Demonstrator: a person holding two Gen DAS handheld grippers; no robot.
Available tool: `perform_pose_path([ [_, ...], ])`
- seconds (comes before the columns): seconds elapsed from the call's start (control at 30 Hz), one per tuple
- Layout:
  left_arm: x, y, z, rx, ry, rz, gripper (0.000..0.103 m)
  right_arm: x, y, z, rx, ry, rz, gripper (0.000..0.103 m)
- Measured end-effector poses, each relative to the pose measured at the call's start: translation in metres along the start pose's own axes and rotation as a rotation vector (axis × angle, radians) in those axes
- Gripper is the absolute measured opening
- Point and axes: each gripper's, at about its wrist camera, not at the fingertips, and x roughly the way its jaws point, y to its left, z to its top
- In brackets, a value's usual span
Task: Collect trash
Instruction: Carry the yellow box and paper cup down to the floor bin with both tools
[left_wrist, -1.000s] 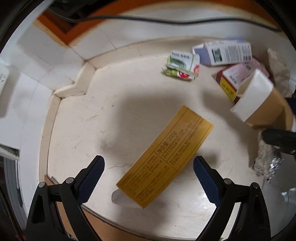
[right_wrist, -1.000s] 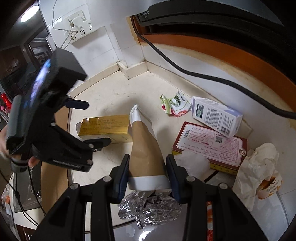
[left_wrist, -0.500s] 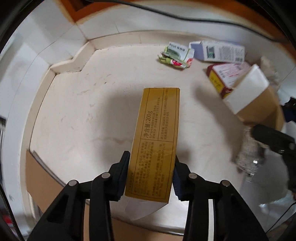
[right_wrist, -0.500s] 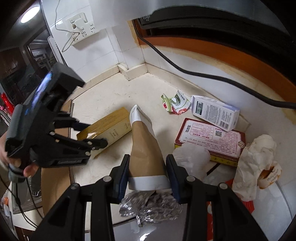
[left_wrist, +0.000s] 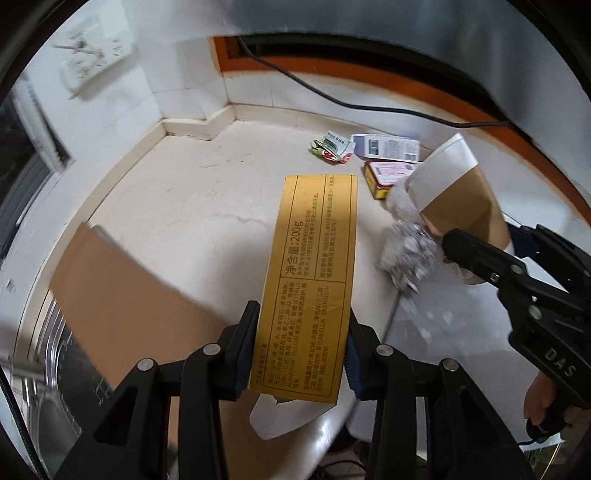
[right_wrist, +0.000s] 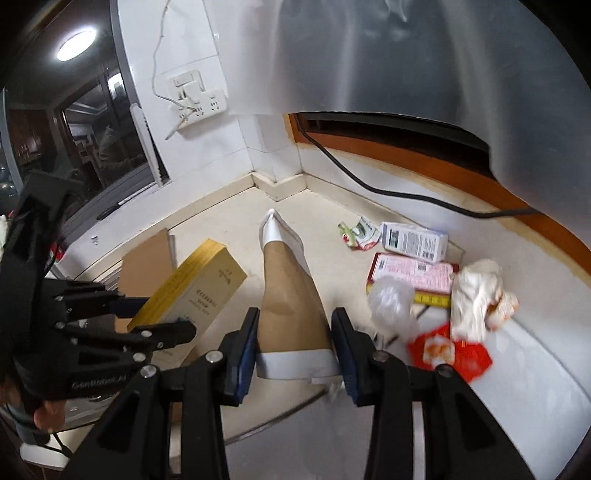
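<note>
My left gripper (left_wrist: 300, 354) is shut on a long yellow box (left_wrist: 312, 273) with black print and holds it above the cream counter (left_wrist: 192, 206). It also shows in the right wrist view (right_wrist: 192, 291). My right gripper (right_wrist: 294, 350) is shut on a brown and white paper cup (right_wrist: 290, 291), flattened, lifted off the counter; the cup also shows in the left wrist view (left_wrist: 458, 199). Crumpled foil (left_wrist: 406, 254) lies under the cup.
Trash lies at the back right: a green and red wrapper (right_wrist: 360, 232), a white carton (right_wrist: 413, 242), a pink flat box (right_wrist: 412, 275), crumpled paper (right_wrist: 476, 299), a red packet (right_wrist: 450, 354). A brown cardboard flap (left_wrist: 125, 295) stands at the left. A black cable (right_wrist: 406, 195) runs along the wall.
My left gripper closed on the yellow box and lifted it off the counter. Both grippers have risen and pulled back, each with its item.
</note>
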Motion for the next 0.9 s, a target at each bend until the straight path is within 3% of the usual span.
perform_pose_path([
  [0.37, -0.078, 0.004, -0.108, -0.015, -0.13, -0.05, 0.039, -0.069, 0.057, -0.071, 0.099, 0.032, -0.071, 0.039],
  [0.67, -0.097, 0.016, -0.197, 0.009, -0.121, -0.103, 0.039, -0.096, 0.113, -0.135, 0.127, 0.079, -0.142, 0.039],
  [0.9, -0.096, 0.01, -0.244, 0.058, -0.11, -0.109, 0.039, -0.093, 0.144, -0.181, 0.118, 0.159, -0.166, 0.039],
])
